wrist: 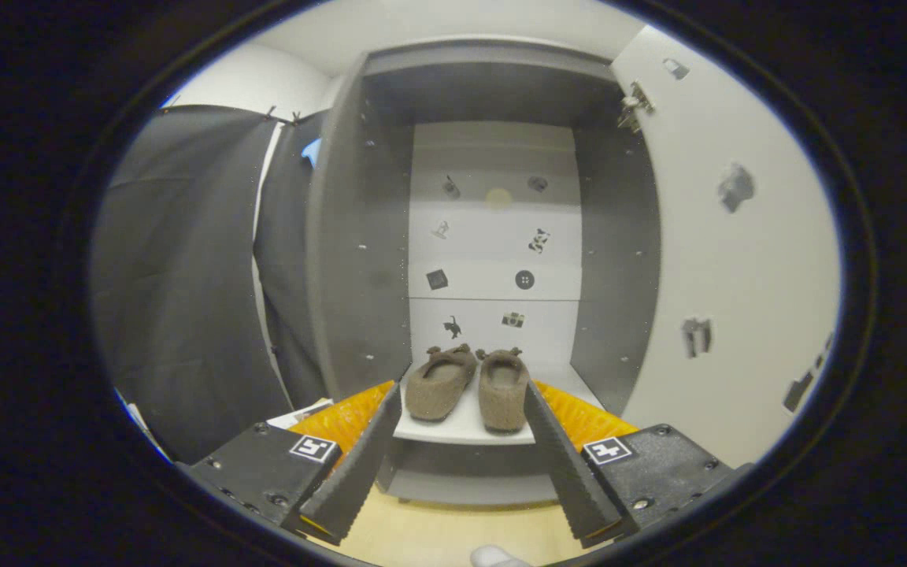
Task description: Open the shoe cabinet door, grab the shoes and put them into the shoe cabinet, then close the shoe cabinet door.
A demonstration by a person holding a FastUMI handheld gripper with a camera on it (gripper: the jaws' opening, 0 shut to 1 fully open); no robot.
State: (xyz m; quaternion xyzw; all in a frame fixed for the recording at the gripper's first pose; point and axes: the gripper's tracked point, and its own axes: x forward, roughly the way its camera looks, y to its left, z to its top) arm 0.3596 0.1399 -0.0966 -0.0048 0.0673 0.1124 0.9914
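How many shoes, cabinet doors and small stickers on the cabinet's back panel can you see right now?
Brown felt slippers, side by side on the white shelf: 2
Open white cabinet door: 1
Small dark stickers on back panel: 8
Total: 11
Gripper open, holding nothing.

Lighting even and fairly bright, source looks overhead. White cabinet door [705, 260] reads cleanly with no glare. Cabinet interior [493, 236] dimmer, upper part in shadow. Strong fisheye bending toward the rim, straight lines bow. Slippers [473, 382] sharp; gripper [461, 417] fingers slightly soft, spread apart, nothing between them.
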